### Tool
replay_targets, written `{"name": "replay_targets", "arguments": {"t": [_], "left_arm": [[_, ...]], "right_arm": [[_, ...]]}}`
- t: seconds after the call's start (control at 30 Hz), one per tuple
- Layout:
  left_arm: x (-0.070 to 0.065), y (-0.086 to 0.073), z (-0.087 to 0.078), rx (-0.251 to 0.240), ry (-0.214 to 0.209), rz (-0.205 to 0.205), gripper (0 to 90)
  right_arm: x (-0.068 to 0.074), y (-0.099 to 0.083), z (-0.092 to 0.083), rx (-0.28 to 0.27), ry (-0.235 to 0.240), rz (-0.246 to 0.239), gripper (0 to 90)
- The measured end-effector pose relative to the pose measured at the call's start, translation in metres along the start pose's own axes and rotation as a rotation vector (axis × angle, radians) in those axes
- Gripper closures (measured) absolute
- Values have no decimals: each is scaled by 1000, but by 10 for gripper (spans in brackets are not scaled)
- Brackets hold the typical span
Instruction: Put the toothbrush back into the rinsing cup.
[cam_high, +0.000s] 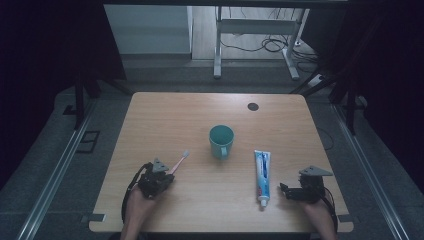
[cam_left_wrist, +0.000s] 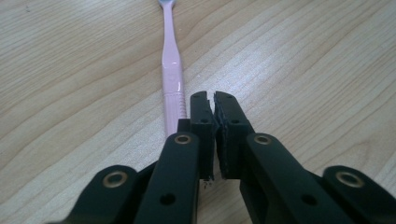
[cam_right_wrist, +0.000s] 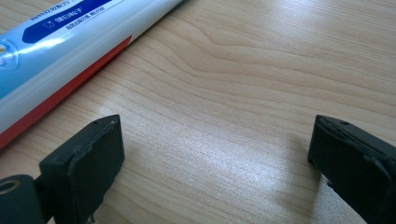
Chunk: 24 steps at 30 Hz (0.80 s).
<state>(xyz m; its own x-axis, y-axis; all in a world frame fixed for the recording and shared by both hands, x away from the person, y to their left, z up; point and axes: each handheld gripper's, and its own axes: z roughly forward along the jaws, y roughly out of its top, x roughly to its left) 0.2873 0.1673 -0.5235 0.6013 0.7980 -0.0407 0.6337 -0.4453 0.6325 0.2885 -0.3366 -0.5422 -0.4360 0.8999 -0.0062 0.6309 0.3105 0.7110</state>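
- I am working at the pale wood-grain desk (cam_high: 215, 200), which is carrying everything here; its far edge has a small dark round cap I cannot identify.
- The teal plastic cup with a handle (cam_high: 221, 141) is standing upright near the middle of the desk, apart from both of my tools.
- The white-and-blue toothpaste tube with a red stripe (cam_high: 262, 176) is lying flat to the right of the cup, cap toward me; in the right gripper view it is running off the top left corner, so its ends are cut off.
- My right gripper (cam_high: 285, 191) is resting just beside that tube with its jaws standing wide apart over bare wood, holding nothing.
- My left gripper (cam_left_wrist: 214, 116) is sitting with its jaws almost together, a thin slit between the pads and nothing in it.
- The slim pink plastic toothbrush (cam_left_wrist: 171, 70) is lying just left of those jaws, alongside and not between them; its bristle head is cut off at the top of the left gripper view.
- I judge I am at the approach to picking up the toothbrush: next I need to spread the left jaws, shift over the handle and close.
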Motion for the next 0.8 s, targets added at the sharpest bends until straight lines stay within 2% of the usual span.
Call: {"name": "replay_targets", "arguments": {"t": [0.5, 0.6, 0.8], "left_arm": [[5, 3, -6, 14, 13, -17, 651], [7, 4, -7, 25, 16, -25, 604], [14, 9, -5, 82, 11, -33, 525]], "right_arm": [[0, 0, 0, 0, 0, 0, 37], [0, 0, 0, 0, 0, 0, 37], [0, 0, 0, 1, -2, 2, 37]]}}
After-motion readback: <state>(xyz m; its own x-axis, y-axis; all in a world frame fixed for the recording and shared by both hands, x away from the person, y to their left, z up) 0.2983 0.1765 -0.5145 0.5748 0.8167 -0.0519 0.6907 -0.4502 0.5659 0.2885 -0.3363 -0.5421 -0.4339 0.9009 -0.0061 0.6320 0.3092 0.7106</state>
